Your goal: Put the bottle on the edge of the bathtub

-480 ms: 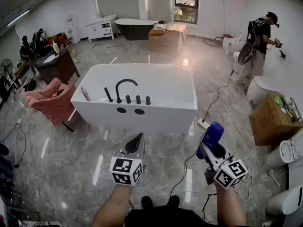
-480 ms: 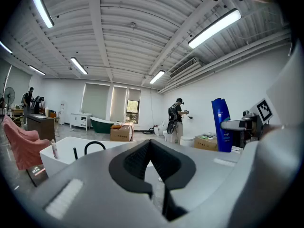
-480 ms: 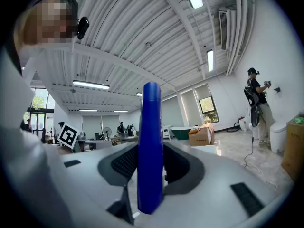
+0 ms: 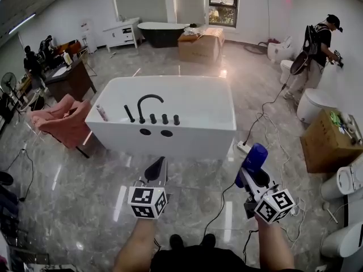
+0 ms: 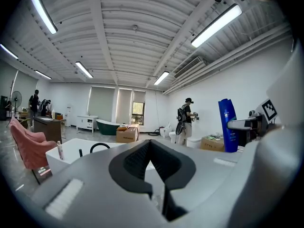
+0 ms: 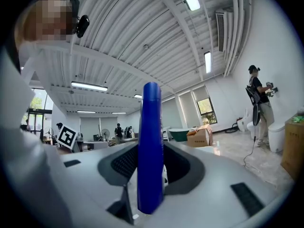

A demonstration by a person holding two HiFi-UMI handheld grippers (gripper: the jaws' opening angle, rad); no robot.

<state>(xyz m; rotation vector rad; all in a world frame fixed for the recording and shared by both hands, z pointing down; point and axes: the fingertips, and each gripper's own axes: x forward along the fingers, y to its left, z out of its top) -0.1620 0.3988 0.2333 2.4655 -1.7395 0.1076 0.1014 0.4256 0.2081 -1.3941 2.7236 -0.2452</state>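
Grey glossy marble floor (image 4: pixel 74 191); white bathtub (image 4: pixel 170 135) mid-showroom.

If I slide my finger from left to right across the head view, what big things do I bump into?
Pink fabric armchair → white rectangular bathtub → blue plastic bottle → brown cardboard box by the right edge.
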